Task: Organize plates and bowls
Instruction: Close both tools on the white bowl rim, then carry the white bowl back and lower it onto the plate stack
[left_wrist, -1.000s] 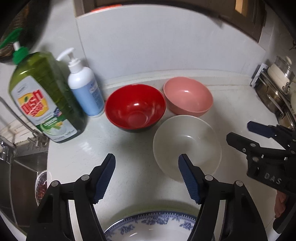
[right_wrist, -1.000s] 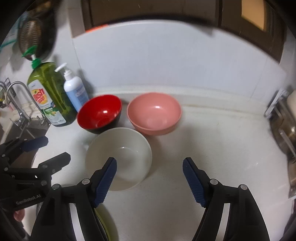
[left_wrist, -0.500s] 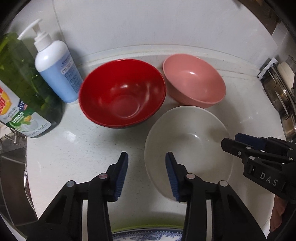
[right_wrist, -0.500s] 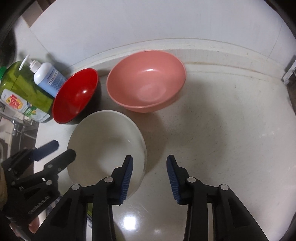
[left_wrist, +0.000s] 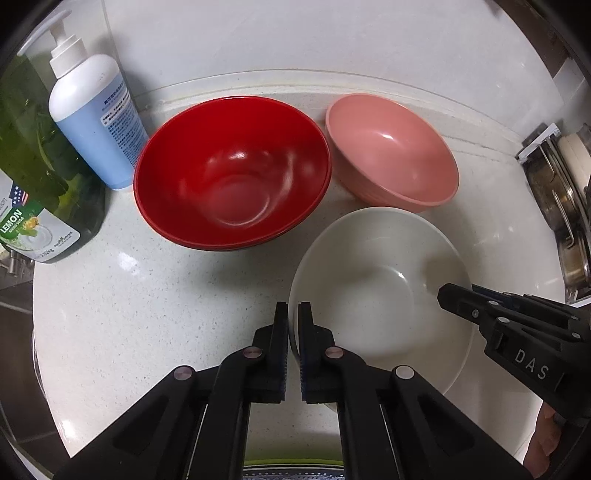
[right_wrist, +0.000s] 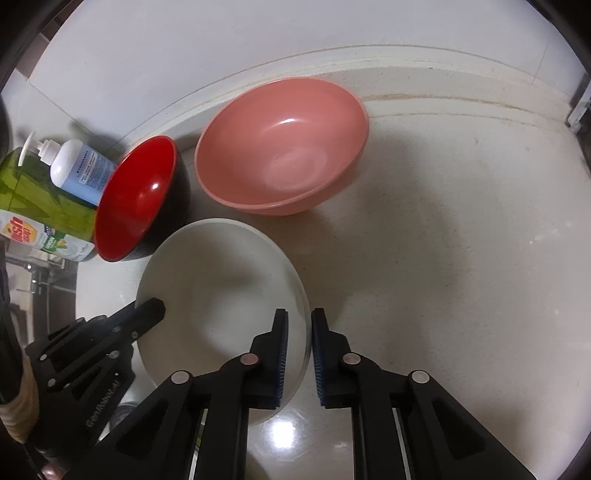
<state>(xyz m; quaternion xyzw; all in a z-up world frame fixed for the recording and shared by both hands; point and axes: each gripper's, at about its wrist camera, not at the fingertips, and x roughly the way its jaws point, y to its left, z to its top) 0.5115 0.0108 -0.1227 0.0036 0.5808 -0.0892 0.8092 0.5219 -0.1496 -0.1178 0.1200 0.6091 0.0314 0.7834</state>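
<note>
Both grippers have closed in within the last second. A moment ago their fingers stood wide apart above the counter; now the left gripper pinches the near-left rim of the white bowl, one finger outside and one inside, and the right gripper brackets the opposite rim of the same white bowl, its fingers narrowed to the rim though contact there is hard to confirm. My reading is that the bowl is about to be lifted two-handed, probably to nest it in or under another bowl, so the sorting is only beginning.

The white bowl sits on the counter toward its front, in front of the red bowl and the pink bowl, which stand side by side near the back edge by the wall.

The left view shows the red bowl's full interior, the white pump bottle and green dish soap at the left edge, metal pots at the far right, and a green-rimmed plate peeking in at the bottom. The right view instead reveals the red bowl's black outside and the open stretch of counter to the right.
</note>
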